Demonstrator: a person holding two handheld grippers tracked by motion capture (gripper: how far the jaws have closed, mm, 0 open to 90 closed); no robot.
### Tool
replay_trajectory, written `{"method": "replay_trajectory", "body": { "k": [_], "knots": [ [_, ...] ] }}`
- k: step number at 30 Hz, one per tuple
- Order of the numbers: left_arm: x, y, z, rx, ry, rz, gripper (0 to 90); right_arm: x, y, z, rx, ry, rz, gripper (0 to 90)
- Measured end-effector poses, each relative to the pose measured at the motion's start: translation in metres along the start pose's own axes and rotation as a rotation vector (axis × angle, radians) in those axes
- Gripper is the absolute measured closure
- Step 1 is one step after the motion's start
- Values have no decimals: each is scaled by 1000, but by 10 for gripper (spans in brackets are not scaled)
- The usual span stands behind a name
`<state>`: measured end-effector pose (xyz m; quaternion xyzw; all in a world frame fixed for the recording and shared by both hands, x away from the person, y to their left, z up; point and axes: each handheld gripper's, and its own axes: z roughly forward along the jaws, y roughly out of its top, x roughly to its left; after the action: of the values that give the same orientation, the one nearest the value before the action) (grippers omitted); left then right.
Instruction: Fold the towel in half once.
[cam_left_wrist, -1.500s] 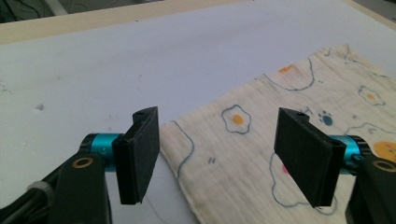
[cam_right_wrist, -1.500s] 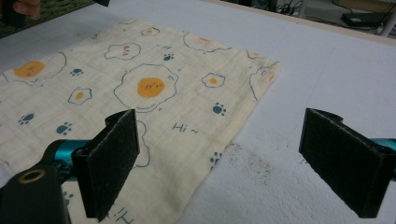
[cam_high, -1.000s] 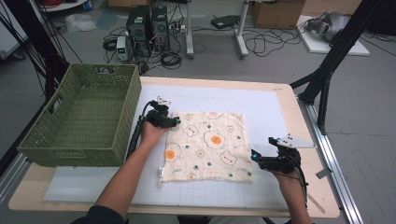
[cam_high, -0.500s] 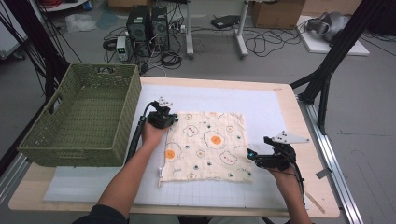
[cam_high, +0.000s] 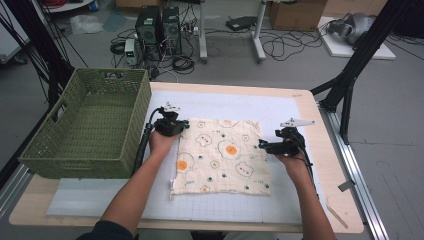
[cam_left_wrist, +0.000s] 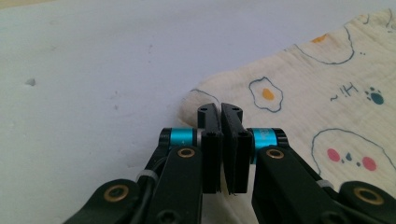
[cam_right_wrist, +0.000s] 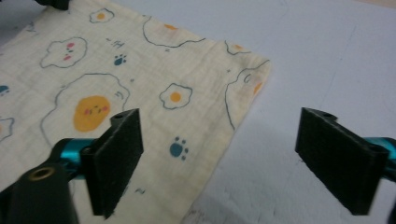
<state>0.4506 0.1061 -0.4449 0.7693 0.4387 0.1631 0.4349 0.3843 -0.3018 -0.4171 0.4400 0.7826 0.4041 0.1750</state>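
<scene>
On white mat (cam_high: 280, 195), centre of table (cam_high: 320, 115): cloth (cam_high: 222, 157), cream w/ fried-egg and bear prints, lying flat, roughly square, near edge a bit rumpled at the corner closest to left forearm.

At cloth's far-left corner: left gripper (cam_high: 181, 126), jaws pressed together on the corner fabric; in left gripper view, pads (cam_left_wrist: 211, 140) closed w/ cloth edge running in between, corner puckered up slightly just ahead of tips. Left gripper (cam_left_wrist: 221, 140) low, on or just off mat — can't tell which.

At cloth's right edge, about halfway along: right gripper (cam_high: 262, 145), jaws wide apart, nothing between them but cloth edge and mat below. In right gripper view, right gripper (cam_right_wrist: 243, 158) straddling that edge: one pad (cam_right_wrist: 119, 158) over printed fabric, other over bare mat beside cloth (cam_right_wrist: 116, 93). Not clamped, no contact w/ cloth visible.

Left of cloth, well apart from it: green woven basket (cam_high: 80, 150), sitting on table's left side, overlapping mat edge.

Beyond table, past cloth's far edge: floor w/ PC towers (cam_high: 159, 30), cables, desk legs. Right of cloth, off table: black frame strut (cam_high: 350, 75).
</scene>
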Motion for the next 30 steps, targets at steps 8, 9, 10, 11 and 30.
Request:
{"method": "replay_trajectory", "body": {
  "k": [8,9,10,11,30],
  "knots": [
    [2,0,-2,-3,-3,-8,862,-14,18,31,62,-73,-30,356],
    [2,0,-3,-4,-3,-6,862,-16,18,33,52,-74,-24,390],
    [2,1,-3,-2,-3,-3,862,-18,17,36,48,-78,-17,401],
    [2,1,-3,-4,-1,-2,862,-19,16,39,57,-77,-6,424],
    [4,-3,0,29,10,-31,863,-13,18,63,114,-44,-44,874]
  ]
}}
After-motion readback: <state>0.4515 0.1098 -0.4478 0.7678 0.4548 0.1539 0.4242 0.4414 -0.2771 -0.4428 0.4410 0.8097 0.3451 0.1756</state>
